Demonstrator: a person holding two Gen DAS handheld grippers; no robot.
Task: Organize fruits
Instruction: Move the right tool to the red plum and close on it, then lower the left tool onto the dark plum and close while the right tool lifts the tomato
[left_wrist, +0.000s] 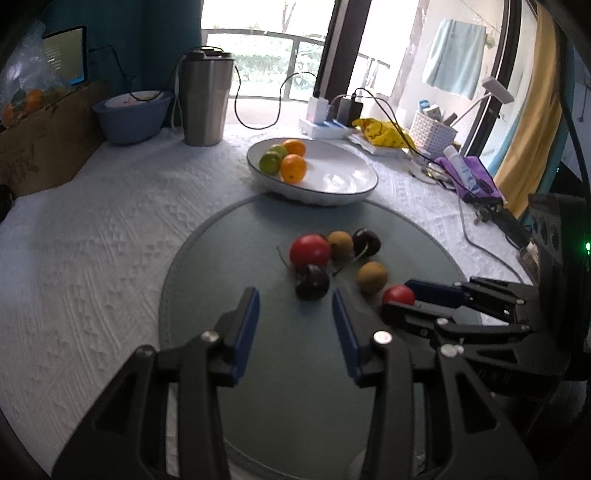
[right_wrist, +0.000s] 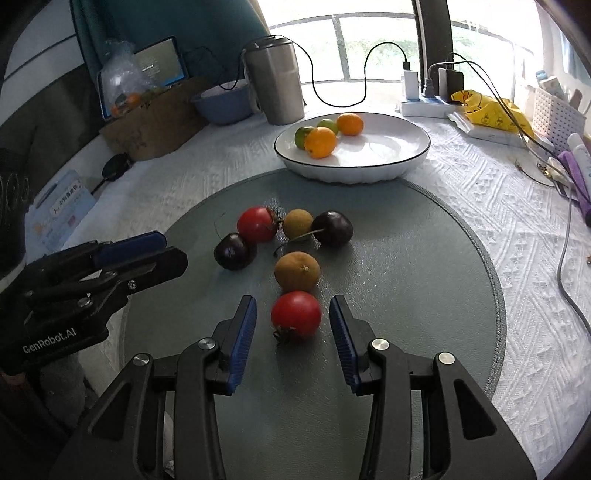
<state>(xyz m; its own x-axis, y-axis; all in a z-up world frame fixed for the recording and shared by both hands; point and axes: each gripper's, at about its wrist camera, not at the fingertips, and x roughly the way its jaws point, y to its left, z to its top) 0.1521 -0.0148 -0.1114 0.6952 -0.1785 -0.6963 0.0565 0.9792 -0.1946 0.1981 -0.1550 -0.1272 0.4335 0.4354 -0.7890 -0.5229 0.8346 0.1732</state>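
A round grey-green mat (left_wrist: 221, 277) (right_wrist: 406, 258) carries several small fruits. A red tomato (right_wrist: 296, 314) lies between the fingers of my right gripper (right_wrist: 293, 302), with a gap on each side, so the gripper is open. Beyond it lie a brown fruit (right_wrist: 297, 271), a dark cherry (right_wrist: 331, 228), a second brown fruit (right_wrist: 297, 223), another red tomato (right_wrist: 256, 224) and a dark cherry (right_wrist: 234, 251). My left gripper (left_wrist: 294, 297) is open and holds nothing, its tips just short of that dark cherry (left_wrist: 312, 282). Behind the mat, a white plate (left_wrist: 332, 195) (right_wrist: 369, 173) holds two oranges and two green fruits.
At the back stand a steel tumbler (left_wrist: 207, 99), a blue bowl (left_wrist: 131, 114) and a cardboard box (left_wrist: 44, 140). A power strip (left_wrist: 325, 127) with cables, a yellow bag (left_wrist: 380, 133) and a white basket (left_wrist: 430, 129) line the back right. A grey cable (right_wrist: 569, 266) trails along the right.
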